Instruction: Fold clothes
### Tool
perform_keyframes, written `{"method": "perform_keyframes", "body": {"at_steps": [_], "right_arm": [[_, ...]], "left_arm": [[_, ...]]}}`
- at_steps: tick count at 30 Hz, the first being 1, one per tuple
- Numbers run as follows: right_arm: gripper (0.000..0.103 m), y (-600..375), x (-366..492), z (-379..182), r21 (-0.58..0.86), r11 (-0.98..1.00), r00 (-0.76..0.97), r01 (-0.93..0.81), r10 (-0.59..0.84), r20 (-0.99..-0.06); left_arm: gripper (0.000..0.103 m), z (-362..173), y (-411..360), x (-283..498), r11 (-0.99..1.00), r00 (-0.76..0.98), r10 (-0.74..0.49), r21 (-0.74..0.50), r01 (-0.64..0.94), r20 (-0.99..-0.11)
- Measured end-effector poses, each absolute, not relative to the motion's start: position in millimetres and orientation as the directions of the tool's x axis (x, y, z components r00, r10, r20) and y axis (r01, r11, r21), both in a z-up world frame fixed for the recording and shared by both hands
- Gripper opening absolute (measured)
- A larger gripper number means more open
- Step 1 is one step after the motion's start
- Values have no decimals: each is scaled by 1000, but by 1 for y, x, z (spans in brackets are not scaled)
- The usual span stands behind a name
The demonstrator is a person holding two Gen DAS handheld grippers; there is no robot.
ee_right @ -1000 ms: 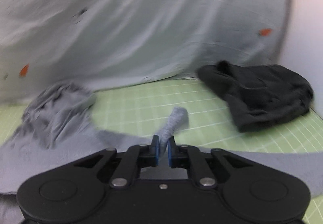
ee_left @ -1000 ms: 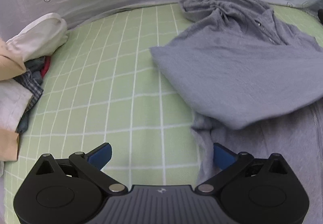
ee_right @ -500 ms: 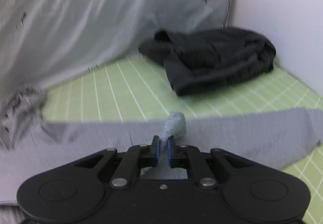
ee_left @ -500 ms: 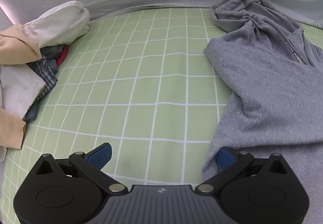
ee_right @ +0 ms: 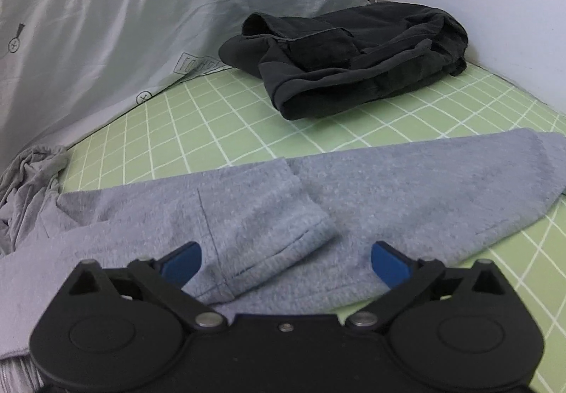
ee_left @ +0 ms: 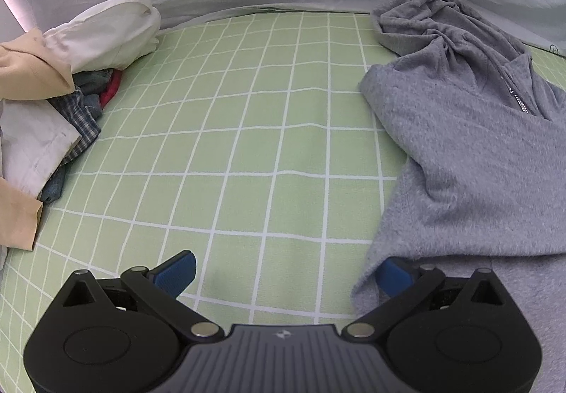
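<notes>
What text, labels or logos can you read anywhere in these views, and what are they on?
No word reads clearly.
Boxed block lettering printed on the grey sheet: too distorted to read.
Small emblem on the left gripper body: a logo, no letters.
Circled "x" marks and carrots on the sheet: drawings, not text.
Grey hoodie: no label visible.

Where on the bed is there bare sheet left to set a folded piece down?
Widest bare green sheet: between the mixed clothes pile and the grey hoodie. Narrower strip between hoodie and black garment. Crowded along both piles.
</notes>
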State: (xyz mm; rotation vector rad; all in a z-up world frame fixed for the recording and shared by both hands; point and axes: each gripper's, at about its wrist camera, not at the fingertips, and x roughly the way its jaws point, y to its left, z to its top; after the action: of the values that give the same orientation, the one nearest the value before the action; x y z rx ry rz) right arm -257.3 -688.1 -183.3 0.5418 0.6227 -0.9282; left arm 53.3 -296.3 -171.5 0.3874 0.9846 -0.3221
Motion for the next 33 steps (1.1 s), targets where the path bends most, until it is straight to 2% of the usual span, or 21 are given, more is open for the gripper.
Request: {"method": "perform_keyframes", "body": {"at_steps": [5, 10, 14, 17, 19, 20, 21, 22, 27, 33], "right_arm": [[103, -689, -257, -186, 190, 520, 501, 833, -562, -658], [103, -695, -246, -184, 144, 544, 476, 827, -541, -693], [93, -698, -242, -181, 137, 515, 446, 846, -544, -711], [73, -700, -245, -178, 168, 490, 450, 855, -541, -711], [48, -702, -247, -176, 188, 473, 452, 861, -539, -711], [42, -703, -249, -174, 199, 466, 455, 862, -538, -710], [23, -703, -251, -174, 217, 465, 466, 859, -531, -707], [11, -704, -253, -173, 243, 468, 486, 850, -516, -706], [10, -689, -254, -154, 300, 520, 571, 800, -505, -647], [10, -652, -225, -125, 496, 585, 757, 642, -380, -531]], "left_arm": [[103, -172, -296, 53, 887, 516, -86, 170, 429, -852], [103, -172, -296, 53, 889, 518, -86, 169, 426, -851], [103, -172, -295, 53, 892, 516, -90, 161, 422, -852], [103, -172, -292, 55, 901, 500, -98, 136, 411, -860], [103, -173, -290, 58, 909, 485, -107, 112, 401, -868], [103, -173, -288, 59, 913, 478, -114, 98, 397, -871], [103, -174, -287, 60, 916, 471, -121, 85, 392, -874], [103, -174, -286, 61, 919, 464, -128, 71, 388, -877], [103, -176, -280, 64, 927, 442, -153, 27, 375, -884], [103, -176, -279, 64, 923, 441, -166, 18, 384, -882]]}}
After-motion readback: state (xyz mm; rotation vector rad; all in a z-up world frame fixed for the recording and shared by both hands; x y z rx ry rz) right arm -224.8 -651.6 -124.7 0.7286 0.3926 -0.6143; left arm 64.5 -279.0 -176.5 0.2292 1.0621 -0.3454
